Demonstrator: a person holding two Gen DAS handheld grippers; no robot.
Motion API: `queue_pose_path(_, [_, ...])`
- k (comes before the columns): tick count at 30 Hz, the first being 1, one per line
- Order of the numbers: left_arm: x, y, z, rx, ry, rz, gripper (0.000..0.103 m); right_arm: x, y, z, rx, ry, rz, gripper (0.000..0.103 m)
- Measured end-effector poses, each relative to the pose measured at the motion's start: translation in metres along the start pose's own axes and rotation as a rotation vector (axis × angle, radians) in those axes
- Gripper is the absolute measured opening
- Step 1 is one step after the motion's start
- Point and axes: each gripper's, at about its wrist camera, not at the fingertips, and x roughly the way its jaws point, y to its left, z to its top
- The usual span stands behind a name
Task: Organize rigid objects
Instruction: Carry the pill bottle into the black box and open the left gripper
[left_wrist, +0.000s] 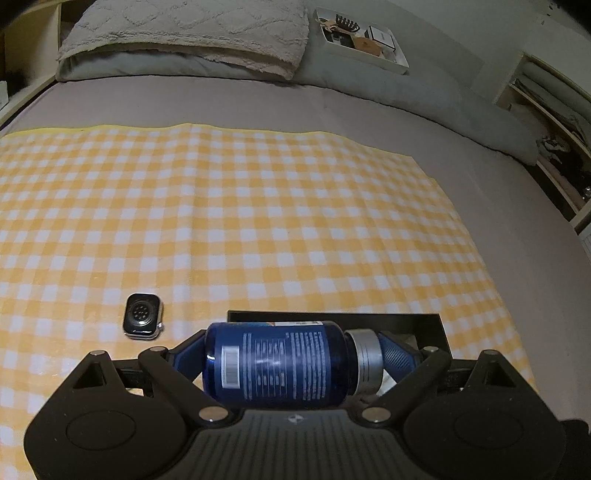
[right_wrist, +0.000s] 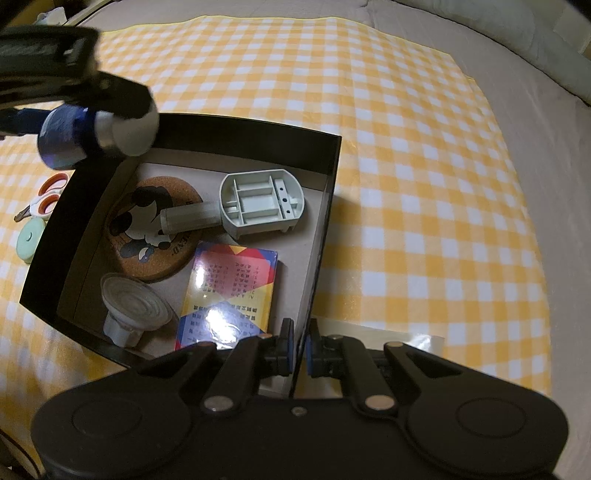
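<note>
While the left tool (left_wrist: 293, 363) clamps a blue bottle (left_wrist: 277, 363) sideways, bottom and silver cap between its fingers, it hangs over the far corner of the black box (right_wrist: 258, 138) on the yellow checked cloth (left_wrist: 258, 206). Right tool (right_wrist: 300, 350) is pinched tight on the box's near wall. Inside sit a cork coaster (right_wrist: 147, 236), card pack (right_wrist: 229, 295) and grey tray (right_wrist: 262, 201); a watch (left_wrist: 143, 315) lies just outside.

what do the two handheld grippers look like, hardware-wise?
Both the left gripper and right gripper are matte black plastic: ribbed centre body, round side housings, linkage arms with silver pivot pins, blue textured finger pads. No cables or sleeves visible.
</note>
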Motion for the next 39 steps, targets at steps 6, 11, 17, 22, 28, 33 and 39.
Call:
queue_pose_path(6, [0.004, -0.008, 0.002, 0.029, -0.045, 0.004, 0.094, -0.001, -0.001, 0.000, -0.004, 0.000, 0.002, 0.007])
queue_pose_path(11, [0.004, -0.007, 0.001, 0.059, -0.017, -0.002, 0.094, -0.001, -0.001, 0.001, -0.005, 0.000, 0.004, 0.007])
queue_pose_path(17, [0.001, -0.007, -0.003, 0.100, -0.004, -0.028, 0.093, -0.001, 0.000, 0.001, -0.008, 0.001, 0.001, 0.007])
queue_pose_path(22, [-0.003, -0.005, -0.001, 0.088, 0.005, -0.121, 0.079, -0.001, 0.000, 0.001, -0.007, 0.000, 0.002, 0.007])
queue_pose_path(28, [0.007, -0.010, -0.008, 0.136, 0.033, -0.125, 0.079, -0.001, 0.000, 0.000, -0.008, 0.001, 0.000, 0.006])
queue_pose_path(33, [0.018, -0.012, -0.012, 0.159, 0.079, -0.118, 0.080, -0.001, 0.000, 0.000, -0.008, 0.001, 0.001, 0.006])
queue_pose_path(39, [0.003, -0.013, -0.012, 0.195, 0.044, -0.092, 0.089, -0.002, 0.000, 0.000, -0.008, 0.001, 0.000, 0.006])
